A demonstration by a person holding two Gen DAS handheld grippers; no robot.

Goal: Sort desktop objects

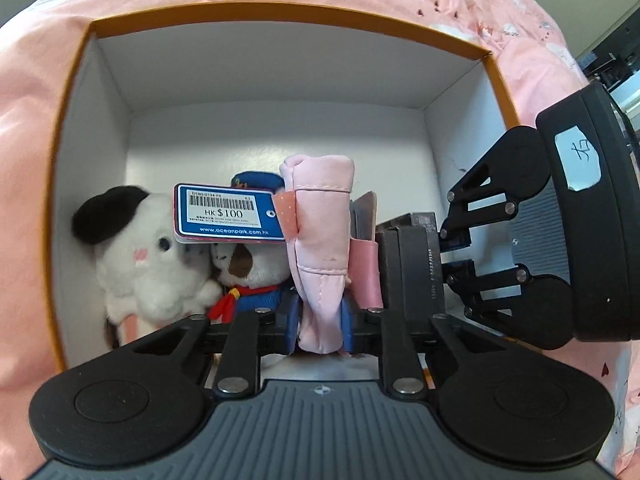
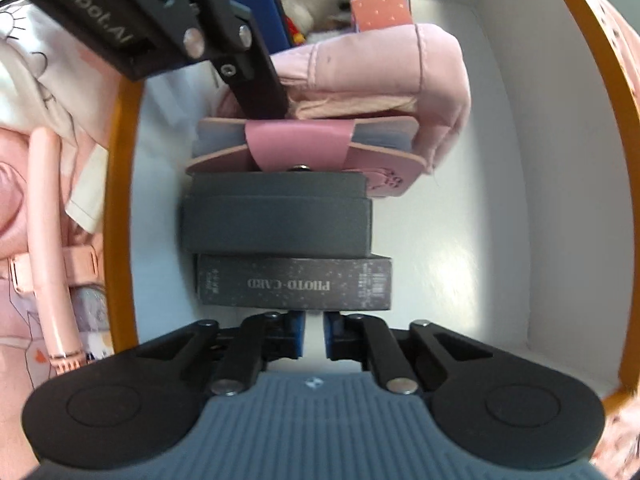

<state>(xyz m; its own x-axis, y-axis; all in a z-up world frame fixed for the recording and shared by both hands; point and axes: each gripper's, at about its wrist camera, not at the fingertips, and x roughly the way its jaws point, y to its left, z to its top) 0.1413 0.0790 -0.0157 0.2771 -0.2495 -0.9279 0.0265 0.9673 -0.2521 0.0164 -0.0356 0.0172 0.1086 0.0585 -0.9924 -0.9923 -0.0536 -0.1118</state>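
Note:
A white storage box with an orange rim (image 1: 280, 14) holds the sorted things. My left gripper (image 1: 320, 332) is shut on a pink fabric pouch (image 1: 320, 240), which stands upright between its blue pads. To the pouch's right stand a pink snap card holder (image 2: 304, 148), a dark grey box (image 2: 276, 220) and a black PHOTO-CARD box (image 2: 296, 284). My right gripper (image 2: 314, 336) points down just short of the black box, its pads nearly together with nothing between them. From the left wrist view, the right gripper (image 1: 456, 256) is right beside the dark boxes (image 1: 412, 264).
A white plush dog with a black ear (image 1: 148, 264) and a plush in a blue hat and red scarf (image 1: 256, 276) fill the box's left side, under a blue price tag (image 1: 228, 216). Pink bedding (image 1: 32, 160) surrounds the box. A pink handheld fan (image 2: 48, 240) lies outside it.

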